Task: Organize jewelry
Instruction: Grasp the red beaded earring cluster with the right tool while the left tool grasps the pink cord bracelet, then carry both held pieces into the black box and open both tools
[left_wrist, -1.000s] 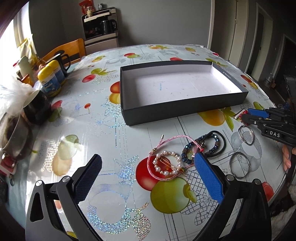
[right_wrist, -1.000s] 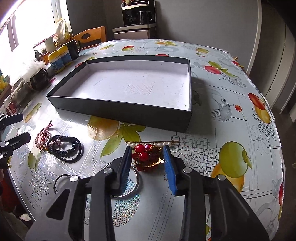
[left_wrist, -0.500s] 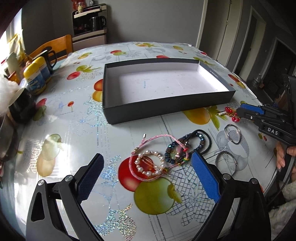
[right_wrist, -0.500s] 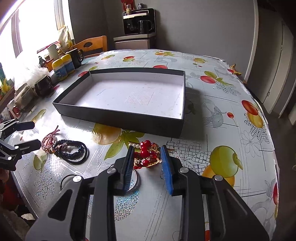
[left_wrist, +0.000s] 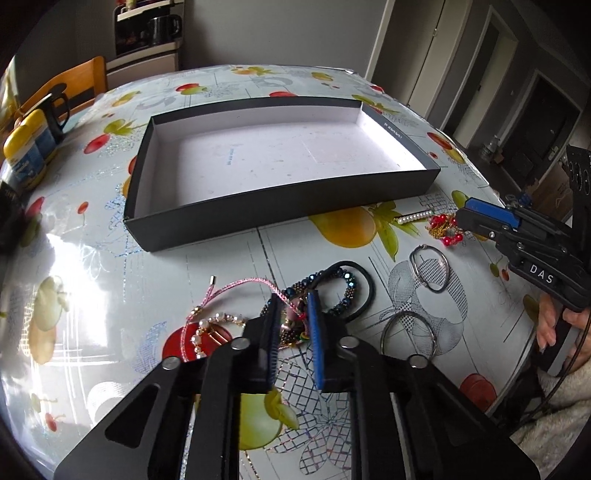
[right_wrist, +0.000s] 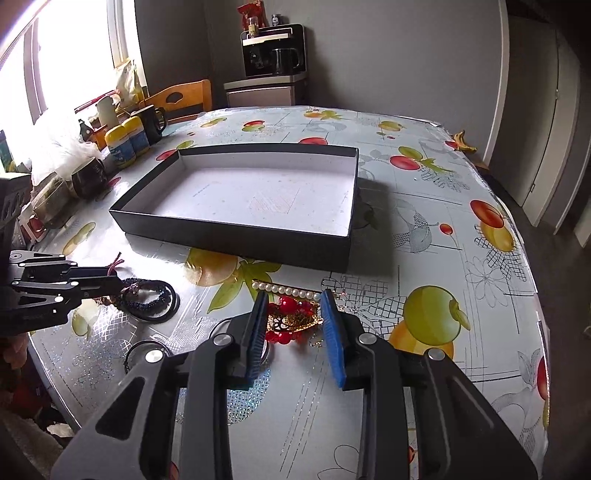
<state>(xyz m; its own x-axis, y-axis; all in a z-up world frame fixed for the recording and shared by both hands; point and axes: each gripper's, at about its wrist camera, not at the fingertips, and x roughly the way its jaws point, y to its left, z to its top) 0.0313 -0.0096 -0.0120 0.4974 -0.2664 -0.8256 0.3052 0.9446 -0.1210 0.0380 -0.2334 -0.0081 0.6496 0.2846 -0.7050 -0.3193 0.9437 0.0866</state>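
The black box (right_wrist: 236, 236) sits mid-worktop. The left gripper (left_wrist: 293, 325) has its fingers nearly closed on tangled bracelets (left_wrist: 295, 317) near the front edge. The right gripper (right_wrist: 295, 325) (marked "DAS"), fingers partly open, straddles the red-bead brooch (right_wrist: 291, 314) without gripping.
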